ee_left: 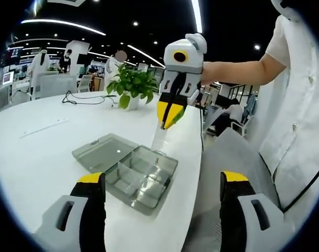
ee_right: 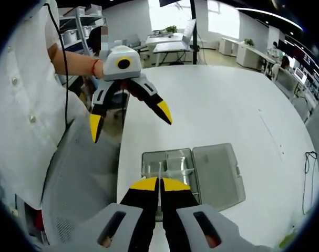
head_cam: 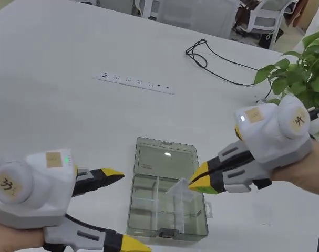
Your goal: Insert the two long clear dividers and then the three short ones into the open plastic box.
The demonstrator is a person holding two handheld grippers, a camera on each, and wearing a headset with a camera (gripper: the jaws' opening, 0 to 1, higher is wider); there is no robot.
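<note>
- Two grippers, one in each of my hands: my left gripper (ee_right: pixel 131 126) and my right gripper (head_cam: pixel 193 184).
- One plastic box (head_cam: pixel 164 160), with its one lid lying open.
- One clear divider (head_cam: pixel 180 191), pinched in my right jaws.
- At least one long divider (head_cam: pixel 158 202) standing in the box. The other clear pieces there blur together, so I can't count them.
- One white power strip (head_cam: pixel 134 83).
- One black cable (head_cam: pixel 217 65).
- One potted plant (head_cam: pixel 301 73).
- One desk (head_cam: pixel 54 79).
</note>
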